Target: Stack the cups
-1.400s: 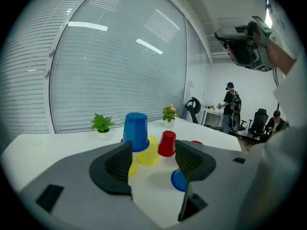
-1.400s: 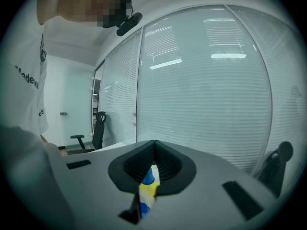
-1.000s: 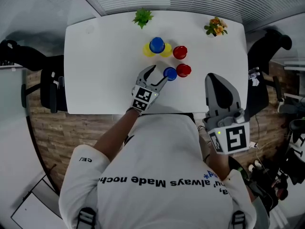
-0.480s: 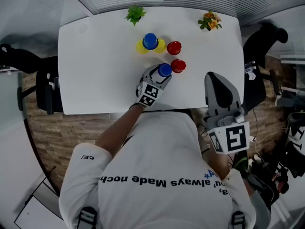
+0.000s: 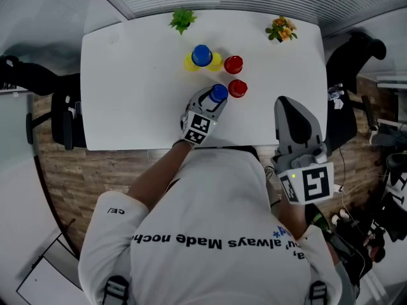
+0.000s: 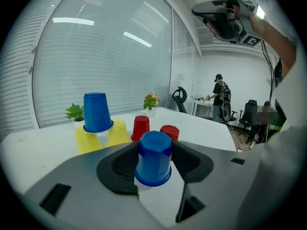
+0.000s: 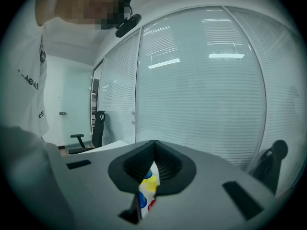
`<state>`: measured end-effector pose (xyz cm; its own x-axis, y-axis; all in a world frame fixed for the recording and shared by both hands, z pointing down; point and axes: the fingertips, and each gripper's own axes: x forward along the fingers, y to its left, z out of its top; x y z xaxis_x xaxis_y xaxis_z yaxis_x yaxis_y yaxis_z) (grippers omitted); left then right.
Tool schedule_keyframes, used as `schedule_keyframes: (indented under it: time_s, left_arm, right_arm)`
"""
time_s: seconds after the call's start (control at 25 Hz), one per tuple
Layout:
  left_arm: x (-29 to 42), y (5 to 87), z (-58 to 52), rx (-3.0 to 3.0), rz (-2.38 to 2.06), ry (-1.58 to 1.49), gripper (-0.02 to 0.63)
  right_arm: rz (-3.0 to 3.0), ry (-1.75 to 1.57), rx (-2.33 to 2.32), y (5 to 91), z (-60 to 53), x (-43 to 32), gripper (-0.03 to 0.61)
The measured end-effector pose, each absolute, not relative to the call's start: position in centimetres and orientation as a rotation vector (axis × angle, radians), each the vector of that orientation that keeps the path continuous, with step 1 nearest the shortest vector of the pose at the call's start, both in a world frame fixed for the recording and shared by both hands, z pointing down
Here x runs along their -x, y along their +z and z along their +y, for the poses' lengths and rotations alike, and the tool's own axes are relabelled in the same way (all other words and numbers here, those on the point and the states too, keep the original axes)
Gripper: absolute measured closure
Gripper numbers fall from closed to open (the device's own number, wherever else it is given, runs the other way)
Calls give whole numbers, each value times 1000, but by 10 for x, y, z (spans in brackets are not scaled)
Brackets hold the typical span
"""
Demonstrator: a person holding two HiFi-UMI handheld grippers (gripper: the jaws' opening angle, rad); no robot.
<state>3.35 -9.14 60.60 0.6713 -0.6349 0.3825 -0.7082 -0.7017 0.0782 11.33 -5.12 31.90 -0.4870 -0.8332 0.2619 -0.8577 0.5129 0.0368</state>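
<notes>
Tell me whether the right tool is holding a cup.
No, the right tool is shut, jaws together, nothing between them.

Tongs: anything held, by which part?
Left tongs have just been closing onto the near blue cup, inverted on the table, pads against its side walls. Right tongs shut, empty.

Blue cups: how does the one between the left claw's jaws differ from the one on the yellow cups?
The near blue cup stands on the table inside the left claw, whose jaws have just been closing; the far blue cup sits atop two yellow cups, untouched. Both upside down.
</notes>
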Motion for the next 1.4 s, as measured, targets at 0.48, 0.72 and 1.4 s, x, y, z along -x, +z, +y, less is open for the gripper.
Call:
schedule_keyframes:
  time_s: [0.48,0.72,1.4]
  left_arm:
    - [-35,550,-142,-2609,-1273,351,374]
    - [-44,545,-173,-2572,-1362,319,374]
    - [-55,543,-210,-2514,-1460,275,373]
  right_arm:
    - [-2542,117,-1386,314,-61,-112,571]
    - [-2532,123,-1395,314,-65,-119,571]
    - [-2520,141,-1402,315,-78,-136,571]
